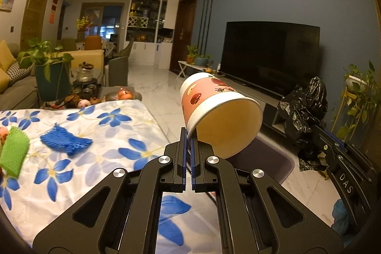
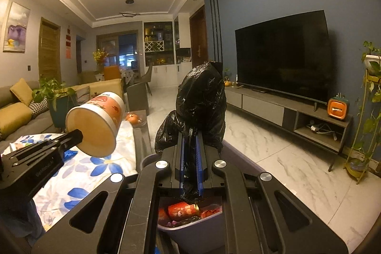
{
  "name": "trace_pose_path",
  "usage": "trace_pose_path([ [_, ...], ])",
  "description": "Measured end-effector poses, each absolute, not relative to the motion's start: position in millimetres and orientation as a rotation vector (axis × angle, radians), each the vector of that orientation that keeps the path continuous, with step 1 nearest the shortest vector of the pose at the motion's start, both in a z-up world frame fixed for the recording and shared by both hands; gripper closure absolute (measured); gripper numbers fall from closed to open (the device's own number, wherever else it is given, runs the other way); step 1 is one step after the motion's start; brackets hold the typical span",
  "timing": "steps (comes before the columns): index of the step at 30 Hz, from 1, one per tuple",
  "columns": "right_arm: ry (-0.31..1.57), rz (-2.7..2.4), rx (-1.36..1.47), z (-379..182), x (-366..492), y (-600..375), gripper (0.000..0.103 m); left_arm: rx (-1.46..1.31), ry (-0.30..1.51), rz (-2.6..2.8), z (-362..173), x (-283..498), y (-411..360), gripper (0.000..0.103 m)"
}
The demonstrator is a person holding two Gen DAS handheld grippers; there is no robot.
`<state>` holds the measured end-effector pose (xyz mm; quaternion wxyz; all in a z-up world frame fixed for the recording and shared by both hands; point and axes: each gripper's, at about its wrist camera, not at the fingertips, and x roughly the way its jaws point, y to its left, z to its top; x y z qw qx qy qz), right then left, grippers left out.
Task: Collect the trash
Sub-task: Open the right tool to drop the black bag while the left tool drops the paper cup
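Cup (image 1: 220, 111): paper, pink printed band, empty, tilted mouth-down; rim pinched in left gripper (image 1: 190, 135), held past table (image 1: 100, 132) edge over bin (image 2: 190, 227).
Bag (image 2: 202, 106): black, crumpled; clamped in right gripper (image 2: 190, 158).
Bin contents mostly hidden; red wrappers (image 2: 183, 211) show.

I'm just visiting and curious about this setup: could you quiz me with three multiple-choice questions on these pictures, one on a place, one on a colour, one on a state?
1. Where is the blue mesh scrap?
A on the flowered tablecloth
B on the floor
C in the bin

2. What colour is the trash bag?
A white
B black
C green

3. How is the paper cup held?
A upright
B tipped on its side
C crushed flat

Answers:
1 A, it lies on the cloth.
2 B, the right gripper pinches black plastic.
3 B, the left gripper clamps its rim, opening sideways.
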<state>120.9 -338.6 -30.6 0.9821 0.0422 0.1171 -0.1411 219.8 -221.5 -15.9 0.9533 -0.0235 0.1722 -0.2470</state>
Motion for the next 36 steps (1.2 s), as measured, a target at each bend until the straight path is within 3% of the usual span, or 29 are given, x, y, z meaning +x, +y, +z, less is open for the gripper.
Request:
trace_pose_path([
  [36, 0.231, -0.298, 0.114, -42.9, 134.2, -355.2, 0.093, -0.052, 0.436, -0.59, -58.3, 260.5, -280.0, 0.101],
])
